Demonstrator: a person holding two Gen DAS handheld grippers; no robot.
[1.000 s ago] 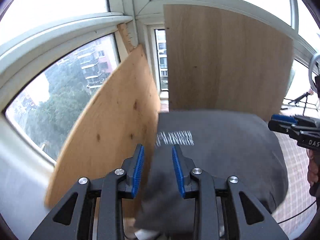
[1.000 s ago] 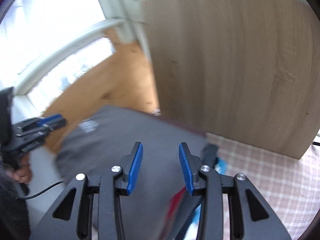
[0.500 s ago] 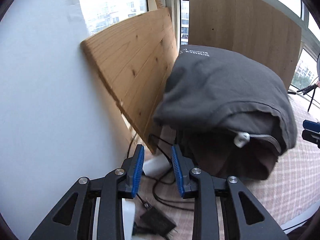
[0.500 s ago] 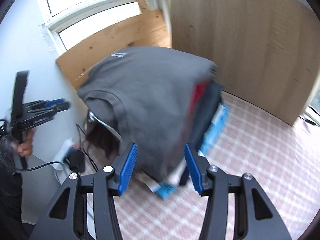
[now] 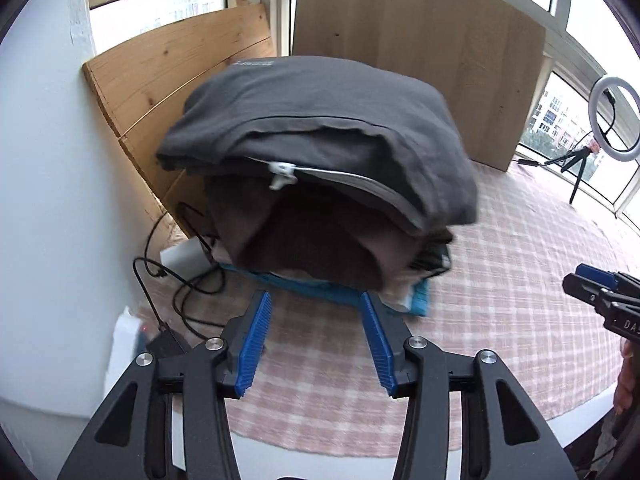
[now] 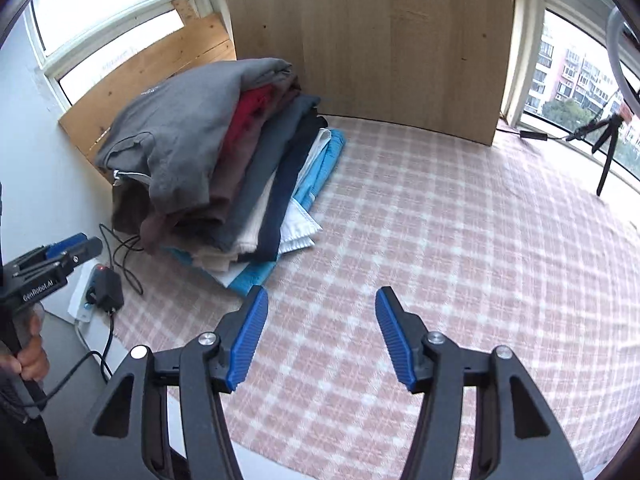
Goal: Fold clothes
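Your left tool [image 5: 316, 344] hangs with its blue pads spread wide and nothing between them, low over the checked cloth [image 6: 440, 240] that covers the bench. The stack [image 6: 224, 160] of folded clothes lies straight ahead of it, just beyond the fingertips and not touching them. A grey top [image 5: 320, 120] caps the stack, its front edge drooping over a brown layer; a white drawstring tip [image 5: 282, 172] hangs at that edge.

Your right tool [image 6: 322, 340] is likewise spread and empty. From it, the stack lies ahead and to the left, near the left pad but apart from it. Layers visible from this side, top down: grey, red [image 6: 248, 116], brown, slate, navy, white, and light blue [image 6: 320, 172] at the bottom. The stack leans slightly, its upper layers set back towards the corner.

Edges: the stack sits in the far left corner of the bench, close to two upright wooden boards, a pale one [image 6: 368, 40] behind and a knotty one [image 5: 168, 68] to the left. A white wall [image 5: 52, 200] bounds the left side. Black cables [image 5: 168, 280] and a power strip with an adapter [image 6: 104, 290] lie on the bench's left edge, just beside the stack.

Open room: the cloth to the right of the stack and ahead of the right tool is bare as far as the windows, where a ring light on a tripod [image 5: 612, 120] stands. The near edge of the bench runs just below both tools.
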